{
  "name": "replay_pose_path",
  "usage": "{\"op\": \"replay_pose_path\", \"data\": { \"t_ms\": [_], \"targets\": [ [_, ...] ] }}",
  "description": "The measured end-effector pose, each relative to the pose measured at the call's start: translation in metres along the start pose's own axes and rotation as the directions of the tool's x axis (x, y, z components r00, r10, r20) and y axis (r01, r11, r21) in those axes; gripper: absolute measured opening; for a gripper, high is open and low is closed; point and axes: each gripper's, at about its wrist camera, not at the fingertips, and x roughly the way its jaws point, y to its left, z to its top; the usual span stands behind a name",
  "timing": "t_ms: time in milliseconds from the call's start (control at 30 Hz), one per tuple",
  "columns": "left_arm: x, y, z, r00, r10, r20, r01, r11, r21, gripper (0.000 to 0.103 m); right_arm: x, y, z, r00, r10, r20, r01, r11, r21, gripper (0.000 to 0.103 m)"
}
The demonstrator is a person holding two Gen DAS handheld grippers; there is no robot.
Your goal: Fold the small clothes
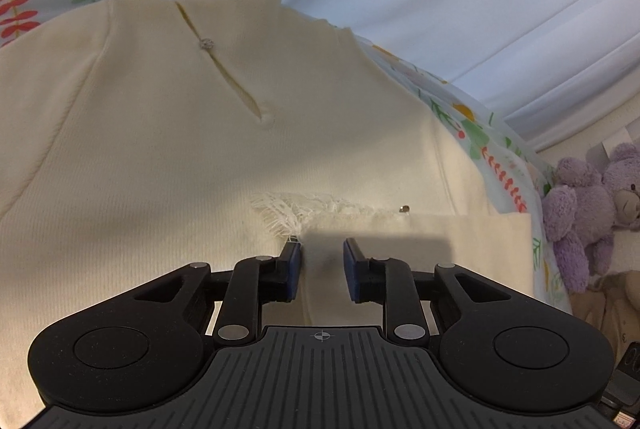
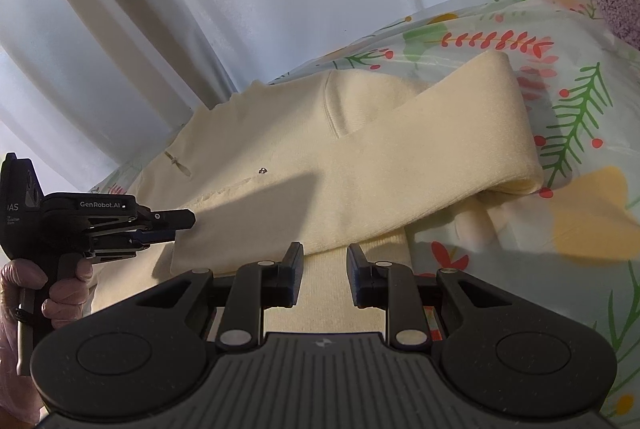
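Nearest to us, at the lower centre of each wrist view, both tools sit low over the cloth. The left hand-held gripper (image 1: 322, 257) has its jaws a narrow gap apart with the sleeve cuff (image 1: 420, 241) lying between them. The right hand-held gripper (image 2: 325, 261) is set just as narrowly over the ribbed hem (image 2: 324, 293). We cannot tell whether either pair of pads actually bites the fabric.

That is our first worry. If a grip is only on the top layer, or on nothing, we judge the cloth would slip out once lifted and the fold would collapse.

Just beyond the left jaws lies a frayed lace edge (image 1: 288, 213), which we think could snag on a pad.

Further out, the cream top (image 1: 160, 149) lies spread on the floral sheet (image 2: 580, 133), with its long sleeve (image 2: 440, 149) folded across the body. Uneven pulling by the two hands could drag that sleeve askew or bunch the body.

At the far edge, near the curtain (image 1: 440, 9), the button (image 1: 207, 43) at the neck slit could catch.
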Motion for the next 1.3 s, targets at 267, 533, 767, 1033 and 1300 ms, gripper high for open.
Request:
{"op": "replay_pose_path", "data": {
  "t_ms": [267,533,767,1033,1300],
  "targets": [
    [-0.02,-0.013,0.015,0.997,0.042,0.07,-0.046,0.997,0.06,0.007,0.001,-0.002,0.006,0.999,-0.034,0.009,0.034,0.999,-0.006,0.023],
    [-0.078,0.041,0.044,0.916,0.332,0.227,-0.351,0.935,0.046,0.007,0.008,-0.016,0.027,0.995,-0.092,0.046,0.091,0.996,0.018,0.023],
    [-0.079,0.087,0.04,0.94,0.294,0.172,-0.298,0.954,0.001,0.009,0.025,-0.021,0.045,0.988,-0.14,0.06,0.139,0.99,0.024,0.023],
    [-0.065,0.075,0.044,0.939,0.28,0.201,-0.293,0.955,0.038,0.008,0.044,-0.022,0.056,0.98,-0.193,0.039,0.193,0.981,0.01,0.03],
    [-0.079,0.066,0.055,0.928,0.258,0.269,-0.28,0.959,0.046,0.008,0.062,-0.025,0.065,0.975,-0.221,0.03,0.221,0.975,-0.019,0.031]
  ]
}}
